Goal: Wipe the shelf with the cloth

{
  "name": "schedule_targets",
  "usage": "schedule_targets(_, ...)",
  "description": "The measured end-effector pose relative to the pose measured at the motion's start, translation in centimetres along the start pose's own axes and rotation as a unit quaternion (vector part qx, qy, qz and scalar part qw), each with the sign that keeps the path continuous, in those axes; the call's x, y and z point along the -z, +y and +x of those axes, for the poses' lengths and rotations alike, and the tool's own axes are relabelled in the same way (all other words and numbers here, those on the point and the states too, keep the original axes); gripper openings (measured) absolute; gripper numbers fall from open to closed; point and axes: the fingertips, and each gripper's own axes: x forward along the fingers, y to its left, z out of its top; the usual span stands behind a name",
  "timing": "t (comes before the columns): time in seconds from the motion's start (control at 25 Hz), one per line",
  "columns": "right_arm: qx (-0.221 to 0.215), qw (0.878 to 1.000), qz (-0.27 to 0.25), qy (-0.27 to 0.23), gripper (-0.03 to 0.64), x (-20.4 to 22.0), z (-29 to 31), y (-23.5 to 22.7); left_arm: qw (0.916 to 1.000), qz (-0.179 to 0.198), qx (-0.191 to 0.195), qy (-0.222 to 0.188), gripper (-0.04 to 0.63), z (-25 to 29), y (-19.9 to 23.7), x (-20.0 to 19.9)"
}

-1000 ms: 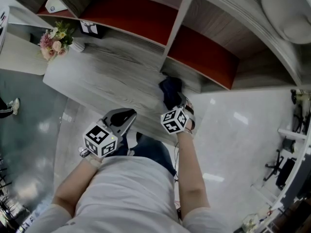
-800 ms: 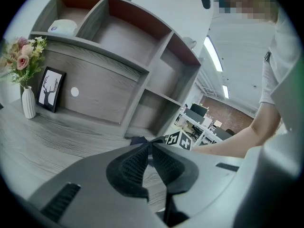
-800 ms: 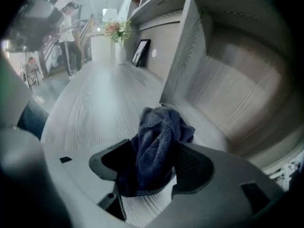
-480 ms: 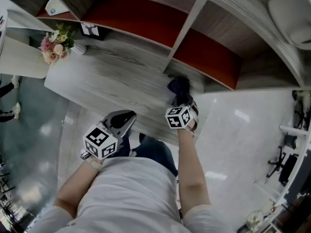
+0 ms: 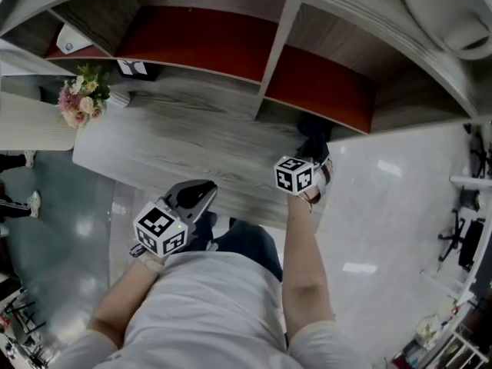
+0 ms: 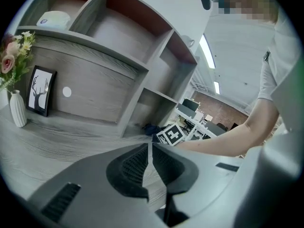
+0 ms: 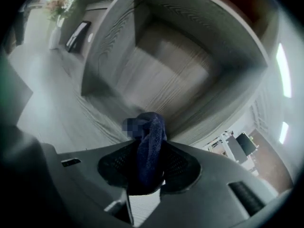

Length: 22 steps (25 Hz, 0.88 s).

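Note:
A dark blue cloth [image 7: 151, 141] bunches upright between the pads of my right gripper [image 7: 149, 163], whose jaws are closing and press on it. In the head view that gripper [image 5: 314, 151] holds the cloth [image 5: 314, 131] at the mouth of the right-hand shelf compartment [image 5: 327, 87], just above the grey wooden ledge [image 5: 192, 148]. My left gripper [image 5: 201, 193] hangs near the ledge's front edge, shut and empty. In the left gripper view its pads meet [image 6: 148, 148], and the cloth [image 6: 151, 127] shows far off beside the right gripper's marker cube [image 6: 170, 134].
A vase of flowers [image 5: 79, 100] and a framed picture [image 5: 137, 68] stand at the ledge's left end. A white object [image 5: 71, 41] lies in the upper left compartment. An upright divider [image 5: 274, 48] splits the two red-backed compartments. White floor [image 5: 384, 206] lies to the right.
My right gripper has closed on the cloth and carried it rightward and up to the right compartment's opening. The left gripper has stayed in place.

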Motion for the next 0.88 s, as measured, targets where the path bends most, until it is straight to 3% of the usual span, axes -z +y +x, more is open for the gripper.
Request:
schedule_targets(0.2,0.111,0.993,0.025,-0.034,0.124,-3.6,-2.0,-5.0,0.9996,0.020,0.016,0.015,0.018,-0.3,0.9,-0.9)
schedule_targets(0.44,0.204,0.977,-0.004,-0.059,0.126,-7.1,-5.0,-8.4,0.9982,0.042,0.033,0.027,0.018,-0.4,1.7,-1.9)
schedule_targets(0.72,0.224,0.974,0.005,-0.022,0.126,-6.9,-3.3,-10.0,0.9973,0.049,0.039,0.037,0.018,-0.1,2.4,-2.1)
schedule_targets(0.88,0.204,0.979,-0.001,0.011,0.126,-5.7,-1.5,-8.7,0.9976,0.046,0.034,0.039,0.018,-0.1,2.6,-2.1)
